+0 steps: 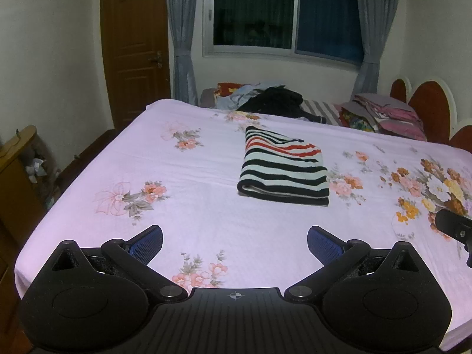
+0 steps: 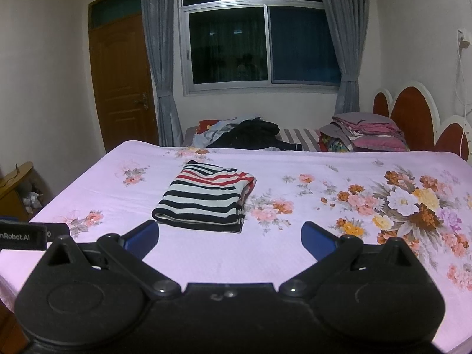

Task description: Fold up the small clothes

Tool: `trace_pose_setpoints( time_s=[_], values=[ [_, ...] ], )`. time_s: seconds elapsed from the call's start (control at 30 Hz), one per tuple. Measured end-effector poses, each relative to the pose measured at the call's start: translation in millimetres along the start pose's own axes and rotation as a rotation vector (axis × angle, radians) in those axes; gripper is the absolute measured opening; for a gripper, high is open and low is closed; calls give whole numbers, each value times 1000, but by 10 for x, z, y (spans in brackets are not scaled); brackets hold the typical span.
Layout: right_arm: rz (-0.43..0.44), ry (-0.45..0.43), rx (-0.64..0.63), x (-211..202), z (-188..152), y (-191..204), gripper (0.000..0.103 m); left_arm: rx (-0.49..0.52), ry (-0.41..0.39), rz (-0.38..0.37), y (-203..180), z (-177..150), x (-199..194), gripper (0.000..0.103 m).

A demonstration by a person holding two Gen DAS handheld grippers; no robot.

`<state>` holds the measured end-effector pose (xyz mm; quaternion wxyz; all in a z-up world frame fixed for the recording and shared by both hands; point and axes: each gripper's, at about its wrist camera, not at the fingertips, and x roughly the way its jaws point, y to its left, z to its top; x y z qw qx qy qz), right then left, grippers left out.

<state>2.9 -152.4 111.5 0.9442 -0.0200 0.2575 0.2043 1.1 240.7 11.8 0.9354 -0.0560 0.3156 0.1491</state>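
Two grippers hang over the near edge of the bed, both with fingers spread wide and nothing between them. The left gripper points up the middle of the sheet; the right gripper sits just beside it, and its tip pokes into the left view at the right edge.

Farther in, toward the middle of the bed, lies the striped top, black and white with a few red bands. It is folded into a tidy rectangle, layers stacked, closed fold facing the near edge, flat on the sheet and well apart from both grippers. To my eye this piece is finished: no sleeve or hem sticks out.

Past the far edge sits a loose pile of dark and pale clothes, unfolded, and toward the far right corner a stack of pink and grey bedding against the headboard. If the pile belongs to the job, most of the work remains; the next garment would have to be brought across.
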Motion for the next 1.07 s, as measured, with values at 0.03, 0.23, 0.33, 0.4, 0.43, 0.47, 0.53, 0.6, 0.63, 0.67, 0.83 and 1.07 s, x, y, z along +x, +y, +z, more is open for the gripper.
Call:
trace_pose_setpoints(
  time_s=[0.03,0.23,0.33,0.4,0.43,0.47,0.53,0.6,0.63,0.67,0.83,1.07],
  values=[
    [1,0,1,0,-1,-1,103,1,0,0,0,-1,0,103],
    [3,2,0,9,-5,-2,103,4,1,-3,-14,14,25,103],
    [2,1,2,10,-4,-4,103,6,4,-7,-28,18,40,103],
    [2,5,4,19,-7,-8,103,8,6,-7,-40,19,54,103],
    [1,7,5,28,-10,-11,103,7,9,-9,-45,23,63,103],
    [-1,9,6,34,-15,-20,103,7,12,-10,-50,25,73,103],
    [0,12,9,51,-23,-35,103,10,15,-10,-65,32,95,103],
    [0,13,11,66,-25,-42,103,10,19,-13,-69,37,119,103],
    [1,14,9,69,-25,-43,103,9,20,-15,-72,43,128,103],
    [0,15,8,73,-28,-44,103,8,22,-15,-73,48,138,103],
    [1,18,11,112,-24,-50,103,23,16,-24,-102,63,179,103],
    [-3,26,14,175,-33,-78,103,42,-2,-42,-147,116,265,103]
  ],
)
